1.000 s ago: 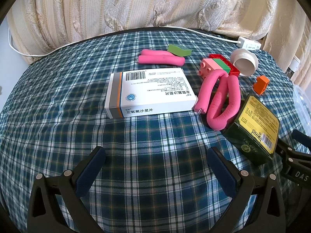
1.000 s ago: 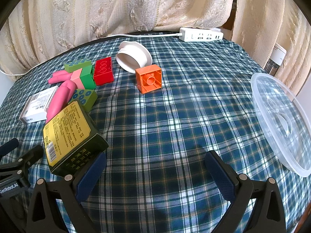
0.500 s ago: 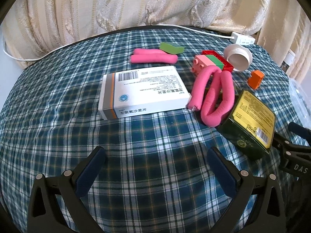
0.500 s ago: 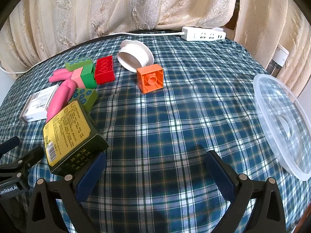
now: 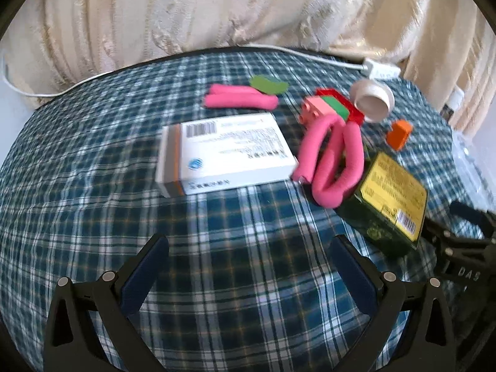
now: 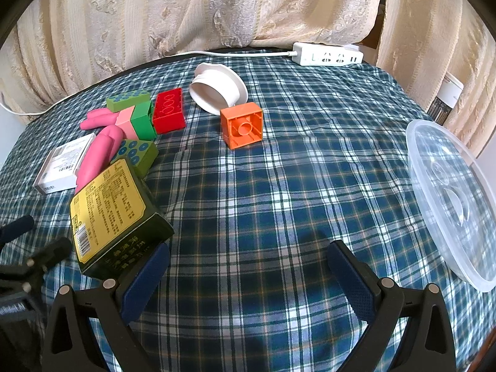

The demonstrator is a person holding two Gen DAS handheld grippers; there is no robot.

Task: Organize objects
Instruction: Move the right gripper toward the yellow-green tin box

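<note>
A white medicine box (image 5: 223, 152) lies ahead of my open left gripper (image 5: 248, 263), which holds nothing. To its right a bent pink foam roller (image 5: 334, 161) leans against a dark green tea box (image 5: 387, 198) with a yellow label. Another pink roller (image 5: 238, 100) lies farther back. In the right wrist view the tea box (image 6: 114, 207) sits just off the left finger of my open, empty right gripper (image 6: 248, 266). Beyond it are an orange brick (image 6: 243, 125), a red brick (image 6: 169, 113), green bricks (image 6: 138, 156) and a white lid (image 6: 218, 88).
A clear plastic bowl (image 6: 455, 198) rests at the right edge of the plaid-covered table (image 6: 279, 186). A white power strip (image 6: 327, 54) and its cable lie along the back edge, with cream curtains (image 6: 186, 9) behind. The other gripper (image 5: 458, 241) shows at the right of the left wrist view.
My left gripper has drawn back and swung slightly, so the objects sit farther off and the view is blurred. The right gripper has crept forward a little. No object has moved.
</note>
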